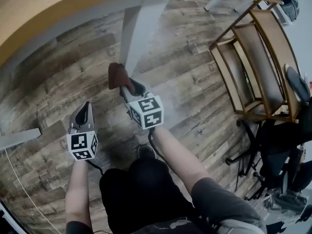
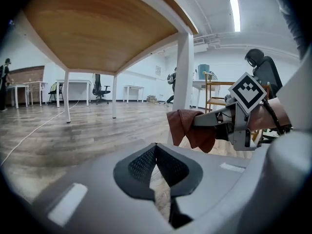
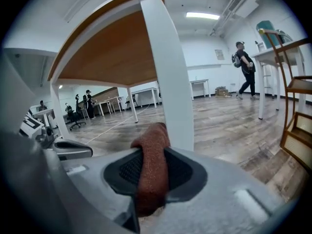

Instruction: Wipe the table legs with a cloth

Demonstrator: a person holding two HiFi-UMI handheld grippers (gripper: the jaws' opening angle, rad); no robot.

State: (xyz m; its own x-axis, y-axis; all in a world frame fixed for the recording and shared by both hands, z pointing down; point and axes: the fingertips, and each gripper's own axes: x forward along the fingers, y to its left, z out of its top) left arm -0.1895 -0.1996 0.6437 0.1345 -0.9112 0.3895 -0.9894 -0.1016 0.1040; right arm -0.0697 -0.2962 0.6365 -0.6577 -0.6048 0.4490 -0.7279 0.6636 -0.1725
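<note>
Wood-plank floor, grey-brown, worn look. Wooden rack upper R, tan shelves in open frame. Black office chair just behind rack. Ceiling strip light on. 1 person w/ backpack in bg, far R. White desks near back wall.

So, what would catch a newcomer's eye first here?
A rust-brown cloth pinched in the right gripper, held low by a white table leg under the wooden tabletop. Beside it, the left gripper hangs shut and empty over the plank floor; a wooden rack stands further right.
</note>
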